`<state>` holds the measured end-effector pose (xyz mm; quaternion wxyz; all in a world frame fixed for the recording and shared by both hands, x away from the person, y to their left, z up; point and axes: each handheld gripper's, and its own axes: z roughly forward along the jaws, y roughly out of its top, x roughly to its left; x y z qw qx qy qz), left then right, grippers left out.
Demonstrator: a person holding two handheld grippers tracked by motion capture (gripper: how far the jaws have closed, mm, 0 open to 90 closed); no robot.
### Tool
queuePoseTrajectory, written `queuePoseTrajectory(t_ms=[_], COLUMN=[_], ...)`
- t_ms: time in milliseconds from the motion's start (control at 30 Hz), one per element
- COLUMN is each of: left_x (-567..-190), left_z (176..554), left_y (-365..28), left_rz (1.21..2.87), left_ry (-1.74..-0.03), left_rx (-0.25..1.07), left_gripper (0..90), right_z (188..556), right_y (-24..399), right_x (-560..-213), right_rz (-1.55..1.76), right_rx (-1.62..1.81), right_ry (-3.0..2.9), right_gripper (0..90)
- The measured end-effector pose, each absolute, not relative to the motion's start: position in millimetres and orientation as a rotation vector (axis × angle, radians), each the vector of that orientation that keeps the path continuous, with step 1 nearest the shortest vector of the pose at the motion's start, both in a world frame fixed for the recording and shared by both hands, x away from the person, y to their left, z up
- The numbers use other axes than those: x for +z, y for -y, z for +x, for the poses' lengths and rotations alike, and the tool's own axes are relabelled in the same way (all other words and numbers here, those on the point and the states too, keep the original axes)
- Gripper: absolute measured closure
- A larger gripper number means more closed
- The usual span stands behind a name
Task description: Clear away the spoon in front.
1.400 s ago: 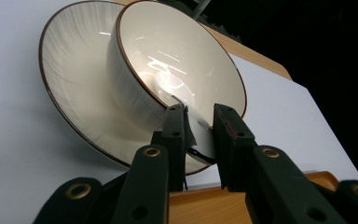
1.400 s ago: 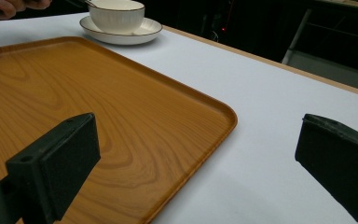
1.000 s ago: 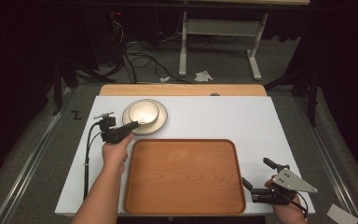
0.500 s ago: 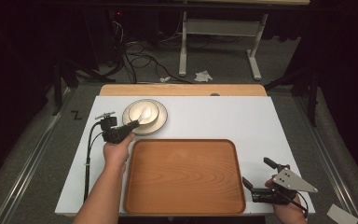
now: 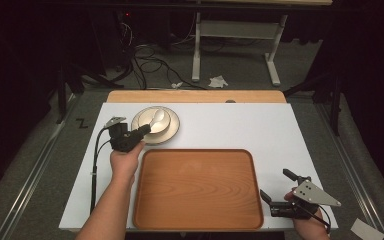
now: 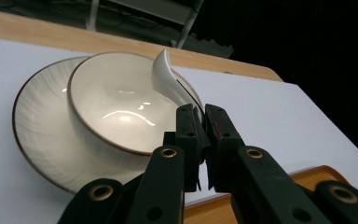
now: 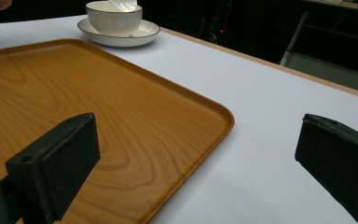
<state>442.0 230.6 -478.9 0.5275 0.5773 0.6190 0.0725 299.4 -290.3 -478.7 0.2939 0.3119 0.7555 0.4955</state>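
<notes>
R gripper (image 7: pixel 196 163) fingers wide apart | tray (image 7: pixel 121 107) below | bowl (image 7: pixel 113 18) on saucer (image 7: pixel 144 32) far

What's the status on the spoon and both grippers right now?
Left gripper shut on spoon handle, spoon in bowl. Right gripper open beside tray. Nothing in the way.
</notes>
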Motion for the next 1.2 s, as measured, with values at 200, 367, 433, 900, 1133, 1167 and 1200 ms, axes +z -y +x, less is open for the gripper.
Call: queuePoseTrajectory(t_ms=[200,367,433,900,1133,1167,1200], left_x=[-476.5,-464.8,-458.1,-431.1,-435.7,-438.0,-440.7], left_z=[440.5,437.5,434.4,395.8,364.0,359.5,354.9], left_y=[-230.7,-222.9,-220.8,-219.2,-215.0,-215.0,-214.8], left_rz=[1.389,1.433,1.446,1.536,1.579,1.582,1.587], left_ry=[-1.449,-1.393,-1.358,-1.174,-1.082,-1.074,-1.068], left_rx=[0.210,0.280,0.307,0.449,0.452,0.449,0.447], left_gripper=[85.6,85.6,85.7,85.6,85.7,85.7,85.7], right_z=[300.2,299.6,299.3,298.6,298.5,298.4,297.8], right_y=[289.9,290.3,290.9,290.8,290.1,289.9,289.3], right_x=[-478.9,-478.9,-479.1,-480.3,-481.2,-481.2,-481.1], right_rz=[0.830,0.836,0.834,0.839,0.824,0.823,0.833], right_rx=[1.319,1.323,1.319,1.322,1.317,1.317,1.317], right_ry=[-2.013,-2.009,-2.012,-2.017,-2.024,-2.024,-2.020], right_gripper=[0.7,0.7,0.7,0.7,0.7,0.7,0.7])
